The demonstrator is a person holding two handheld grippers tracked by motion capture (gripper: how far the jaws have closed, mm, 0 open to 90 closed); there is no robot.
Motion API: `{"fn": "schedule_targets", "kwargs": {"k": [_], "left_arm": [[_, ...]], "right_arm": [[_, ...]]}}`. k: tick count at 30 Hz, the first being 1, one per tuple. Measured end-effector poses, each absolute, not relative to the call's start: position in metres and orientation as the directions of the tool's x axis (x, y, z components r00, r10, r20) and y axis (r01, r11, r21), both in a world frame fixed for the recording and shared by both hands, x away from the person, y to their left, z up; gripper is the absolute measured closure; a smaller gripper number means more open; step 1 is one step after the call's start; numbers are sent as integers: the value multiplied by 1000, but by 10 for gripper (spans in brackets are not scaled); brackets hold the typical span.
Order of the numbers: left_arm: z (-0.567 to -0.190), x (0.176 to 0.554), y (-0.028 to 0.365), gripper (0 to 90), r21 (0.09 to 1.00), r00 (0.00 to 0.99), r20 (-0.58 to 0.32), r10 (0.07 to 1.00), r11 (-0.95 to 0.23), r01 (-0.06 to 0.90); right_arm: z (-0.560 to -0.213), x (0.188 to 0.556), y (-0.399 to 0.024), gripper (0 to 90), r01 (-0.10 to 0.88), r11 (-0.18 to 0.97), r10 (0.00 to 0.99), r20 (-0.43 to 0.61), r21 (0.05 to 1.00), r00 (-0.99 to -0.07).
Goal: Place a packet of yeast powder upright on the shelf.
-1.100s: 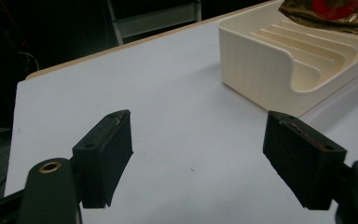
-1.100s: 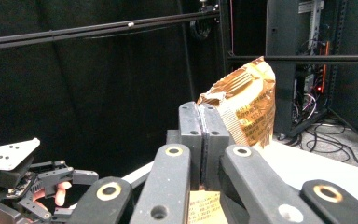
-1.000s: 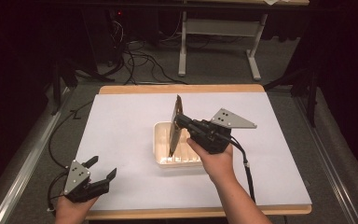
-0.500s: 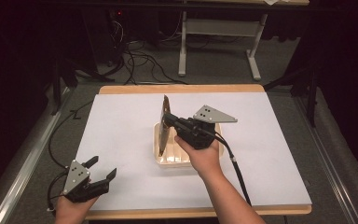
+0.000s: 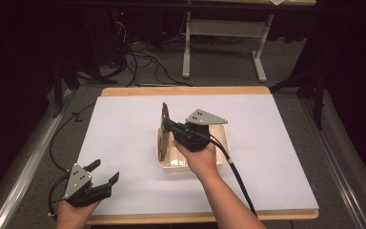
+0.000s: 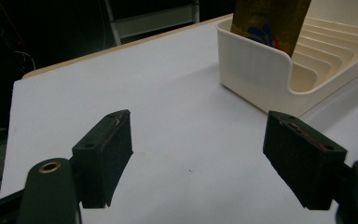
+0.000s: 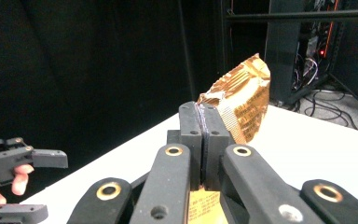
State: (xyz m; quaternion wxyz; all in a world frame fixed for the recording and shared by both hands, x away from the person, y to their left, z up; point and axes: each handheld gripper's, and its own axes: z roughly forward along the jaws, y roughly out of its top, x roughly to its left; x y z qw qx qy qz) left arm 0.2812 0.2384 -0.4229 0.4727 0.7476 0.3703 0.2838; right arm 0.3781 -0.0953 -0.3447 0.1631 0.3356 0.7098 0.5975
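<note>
A gold foil packet (image 5: 162, 133) stands on edge at the left end of a cream slotted rack (image 5: 219, 141) in the middle of the table. My right gripper (image 5: 167, 125) is shut on the packet's upper edge; in the right gripper view the crinkled packet (image 7: 242, 103) rises past the closed jaws of that gripper (image 7: 205, 122). My left gripper (image 5: 104, 174) rests open near the table's front left corner, nothing between its fingers. In the left gripper view the open left gripper (image 6: 199, 158) faces the rack (image 6: 261, 70) and the packet's lower part (image 6: 270, 23).
A white sheet (image 5: 124, 129) covers the wooden table. Beyond the far edge are a metal table frame (image 5: 224, 33) and floor cables (image 5: 143, 62). A black cable (image 5: 236, 171) trails from the right gripper. Dark floor surrounds the table.
The right gripper has carried the packet leftward, from the middle of the rack to its left end. The left gripper has stayed put.
</note>
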Motion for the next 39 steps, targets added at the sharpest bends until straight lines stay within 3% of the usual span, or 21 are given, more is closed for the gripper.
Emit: {"fn": "schedule_targets", "kwargs": {"k": [26,28,29,30,37,39], "left_arm": [[-423,282,238,241,916,565,76,821,-281,285],[-423,282,238,241,916,566,76,821,-282,286],[-423,282,238,241,916,566,76,821,-282,286],[-423,282,238,241,916,566,76,821,-282,286],[-423,282,238,241,915,567,77,820,-284,287],[-423,282,237,241,915,567,77,820,-284,286]], "right_arm": [[-371,385,-91,882,348,94,678,196,933,-708],[-371,385,-90,837,353,97,670,201,931,-714],[-370,385,-90,752,358,96,667,207,929,-716],[-370,385,-90,752,358,96,667,207,929,-716],[-358,381,-90,529,356,98,661,207,929,-721],[-354,379,-91,511,348,103,661,198,932,-724]]}}
